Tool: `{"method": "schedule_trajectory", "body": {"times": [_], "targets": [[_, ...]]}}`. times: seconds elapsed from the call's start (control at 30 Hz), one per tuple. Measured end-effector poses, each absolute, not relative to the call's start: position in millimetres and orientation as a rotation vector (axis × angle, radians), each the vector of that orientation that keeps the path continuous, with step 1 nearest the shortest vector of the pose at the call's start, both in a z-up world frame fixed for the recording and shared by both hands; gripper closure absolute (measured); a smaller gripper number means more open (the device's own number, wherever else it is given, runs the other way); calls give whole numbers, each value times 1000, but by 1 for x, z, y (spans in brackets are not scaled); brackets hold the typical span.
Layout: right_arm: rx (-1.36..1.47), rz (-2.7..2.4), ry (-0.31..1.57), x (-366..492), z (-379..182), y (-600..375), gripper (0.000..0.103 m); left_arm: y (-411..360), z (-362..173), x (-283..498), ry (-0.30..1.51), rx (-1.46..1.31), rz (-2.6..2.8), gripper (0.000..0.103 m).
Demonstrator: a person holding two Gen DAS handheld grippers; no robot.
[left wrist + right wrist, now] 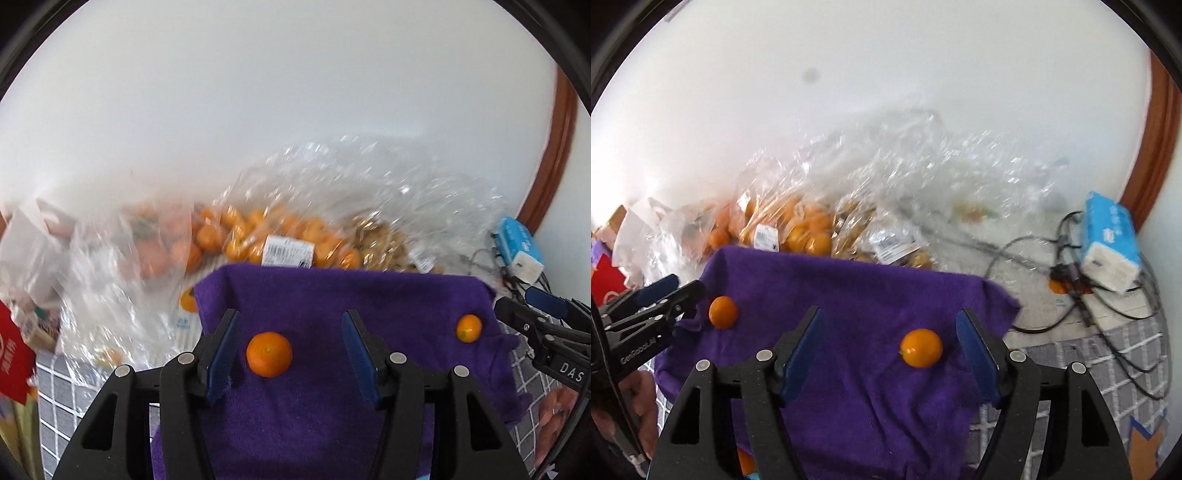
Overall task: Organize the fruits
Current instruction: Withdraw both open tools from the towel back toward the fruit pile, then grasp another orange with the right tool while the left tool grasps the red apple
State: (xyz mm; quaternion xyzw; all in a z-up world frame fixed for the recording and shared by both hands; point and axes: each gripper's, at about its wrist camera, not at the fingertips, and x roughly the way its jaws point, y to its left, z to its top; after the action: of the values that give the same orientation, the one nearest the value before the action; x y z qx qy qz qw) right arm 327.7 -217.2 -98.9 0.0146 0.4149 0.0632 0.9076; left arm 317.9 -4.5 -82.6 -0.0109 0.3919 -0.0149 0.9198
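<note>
A purple towel (332,291) lies spread in front of me with two small oranges on it. In the left wrist view one orange (269,353) rests on the towel between the blue pads of my left gripper (291,325), which stands open and clear of the fruit. The other orange (469,328) sits near the towel's right edge, close to my right gripper (517,306). In the right wrist view that orange (921,348) lies loose on the towel (849,280) between the jaws of my open right gripper (890,321). The first orange (723,312) is beside my left gripper (683,291).
Clear plastic bags (280,236) full of oranges, and one of brownish fruit (857,236), lie behind the towel against a white wall. A blue tissue pack (1108,243) and tangled cables (1071,295) sit at the right. A red packet (11,362) is at the left. A checked cloth (1108,354) covers the surface.
</note>
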Motion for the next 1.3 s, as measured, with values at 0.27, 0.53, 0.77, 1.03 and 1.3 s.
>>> {"method": "schedule_trajectory", "body": {"times": [0.27, 0.53, 0.77, 1.03, 1.3], "targets": [[4, 89, 816, 273, -69, -236, 30, -10, -42, 275, 746, -62, -42, 49], [26, 112, 827, 214, -73, -242, 32, -2, -35, 203, 731, -8, -53, 49], [22, 164, 850, 178, -105, -227, 37, 31, -72, 158, 814, -69, -18, 49], [-2, 257, 930, 154, -158, -191, 67, 66, -126, 122, 875, -116, 68, 49], [1, 315, 934, 157, -174, -169, 67, 79, -161, 112, 897, -146, 42, 49]]}}
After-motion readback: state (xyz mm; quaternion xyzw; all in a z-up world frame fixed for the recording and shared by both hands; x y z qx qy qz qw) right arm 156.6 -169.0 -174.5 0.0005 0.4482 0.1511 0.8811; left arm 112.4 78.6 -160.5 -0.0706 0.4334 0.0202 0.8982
